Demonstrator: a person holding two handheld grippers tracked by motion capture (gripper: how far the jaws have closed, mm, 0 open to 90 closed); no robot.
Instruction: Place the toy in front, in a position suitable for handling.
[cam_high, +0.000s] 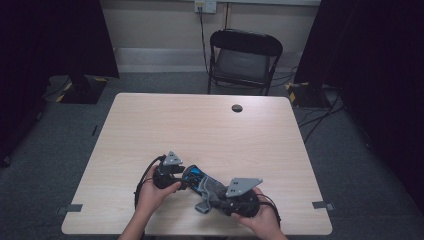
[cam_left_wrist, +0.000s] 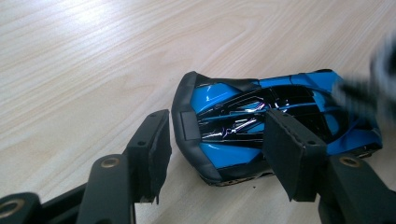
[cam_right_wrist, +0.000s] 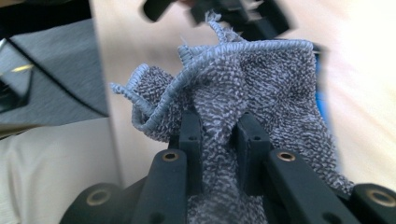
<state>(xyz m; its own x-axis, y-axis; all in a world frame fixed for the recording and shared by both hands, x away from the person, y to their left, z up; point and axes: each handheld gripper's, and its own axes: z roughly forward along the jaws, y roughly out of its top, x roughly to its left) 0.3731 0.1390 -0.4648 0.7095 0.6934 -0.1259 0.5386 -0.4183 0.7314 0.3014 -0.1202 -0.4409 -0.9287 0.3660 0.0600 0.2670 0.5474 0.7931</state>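
Note:
A blue and black toy car (cam_high: 194, 175) lies on the pale wood table (cam_high: 200, 125) near its front edge. In the left gripper view one end of the car (cam_left_wrist: 224, 135) sits between my left gripper's (cam_left_wrist: 217, 121) jaws. The left pad (cam_left_wrist: 156, 144) stands a thin gap off the car's end, and the right pad (cam_left_wrist: 289, 154) overlaps its side. My left gripper (cam_high: 172, 175) is just left of the car. My right gripper (cam_right_wrist: 218, 119) is shut on a grey terry cloth (cam_right_wrist: 261, 88), which bunches up between its pads. That cloth (cam_high: 212, 190) hangs over the car's right end, in front of my right gripper (cam_high: 220, 197).
A black folding chair (cam_high: 245, 55) stands beyond the table's far edge. A round cable hole (cam_high: 237, 108) sits in the tabletop near the back. Dark curtains flank both sides, and cables (cam_high: 320, 115) trail on the floor at the right.

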